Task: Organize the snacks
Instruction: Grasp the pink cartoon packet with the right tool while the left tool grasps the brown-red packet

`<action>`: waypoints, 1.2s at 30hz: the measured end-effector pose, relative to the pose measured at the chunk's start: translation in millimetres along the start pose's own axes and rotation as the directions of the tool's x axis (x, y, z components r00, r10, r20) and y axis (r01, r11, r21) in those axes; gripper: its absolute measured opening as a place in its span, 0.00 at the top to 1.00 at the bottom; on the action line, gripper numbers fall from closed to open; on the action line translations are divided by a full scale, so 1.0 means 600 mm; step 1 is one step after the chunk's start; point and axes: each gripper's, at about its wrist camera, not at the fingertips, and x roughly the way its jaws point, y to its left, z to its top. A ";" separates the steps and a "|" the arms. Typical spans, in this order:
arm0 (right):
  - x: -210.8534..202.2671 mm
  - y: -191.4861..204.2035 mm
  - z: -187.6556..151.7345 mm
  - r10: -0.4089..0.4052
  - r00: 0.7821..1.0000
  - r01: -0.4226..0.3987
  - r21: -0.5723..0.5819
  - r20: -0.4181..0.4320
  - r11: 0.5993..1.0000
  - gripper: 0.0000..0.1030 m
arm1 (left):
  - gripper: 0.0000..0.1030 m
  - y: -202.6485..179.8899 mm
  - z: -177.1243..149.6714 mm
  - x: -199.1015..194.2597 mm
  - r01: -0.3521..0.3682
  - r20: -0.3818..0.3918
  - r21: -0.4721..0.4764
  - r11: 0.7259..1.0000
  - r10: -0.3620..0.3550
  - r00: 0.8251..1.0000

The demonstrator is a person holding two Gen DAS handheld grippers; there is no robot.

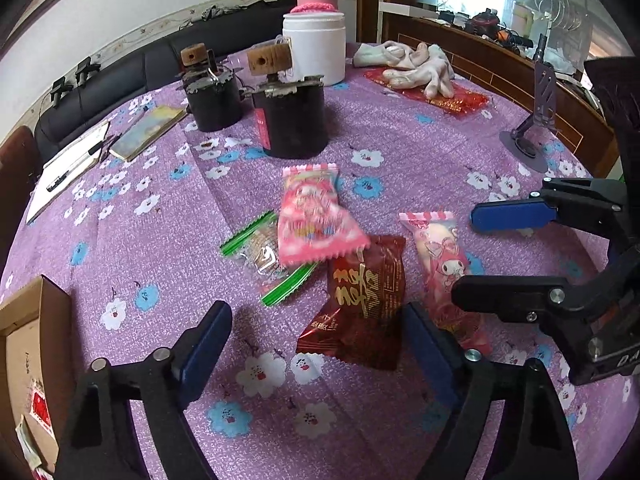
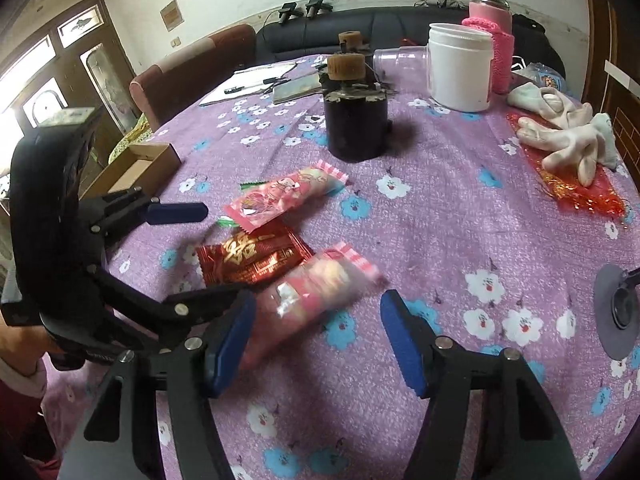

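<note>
My right gripper (image 2: pixel 318 338) stands with its blue pads spread, and the nearer pink character packet (image 2: pixel 310 294) lies between them, its lower end beside my left-side pad (image 2: pixel 230 340) though I cannot tell whether it touches; the other pad is clear of it, so nothing is pinched. The packet's long axis runs from that pad up and away to the right, so a squeeze would take it across its narrow width. My left gripper (image 1: pixel 316 344) is also spread wide and empty, with the dark red foil packet (image 1: pixel 362 300) just ahead between its fingertips. The right hand looks better placed for the pink one. Beyond lie a second pink packet (image 1: pixel 314 216) overlapping a green-edged clear packet (image 1: pixel 262 254). All are crinkly, glossy film pillows with crimped ends, on a purple flowered tablecloth (image 2: pixel 460 208); an open cardboard box (image 2: pixel 138 168) sits at my left.
</note>
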 end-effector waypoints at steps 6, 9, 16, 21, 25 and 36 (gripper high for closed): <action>0.018 0.016 0.006 0.006 1.000 -0.006 -0.016 -0.019 1.000 0.39 | 0.18 -0.002 -0.002 0.006 0.003 -0.010 0.010 1.000 -0.003 1.000; 0.025 0.014 0.008 0.017 0.999 -0.017 0.002 -0.028 1.000 0.40 | 0.19 0.003 -0.003 0.005 0.006 -0.012 0.014 1.000 -0.006 1.000; 0.035 0.014 0.011 0.005 0.999 -0.005 0.019 -0.034 1.000 0.41 | 0.19 0.013 -0.003 0.004 0.029 -0.021 0.024 0.999 -0.028 0.999; 0.043 0.023 0.020 -0.069 0.996 0.069 -0.015 -0.050 0.998 0.50 | 0.19 0.007 -0.001 0.005 0.031 -0.026 0.043 0.999 -0.030 0.999; 0.044 0.027 0.019 -0.136 0.989 0.132 -0.061 -0.063 0.989 0.66 | 0.19 0.004 0.004 0.007 0.040 -0.027 0.046 0.998 -0.039 0.999; 0.023 -0.001 0.005 -0.142 0.988 0.142 -0.006 -0.059 0.990 0.77 | 0.30 -0.006 0.020 0.016 0.051 -0.013 0.046 0.998 -0.051 0.999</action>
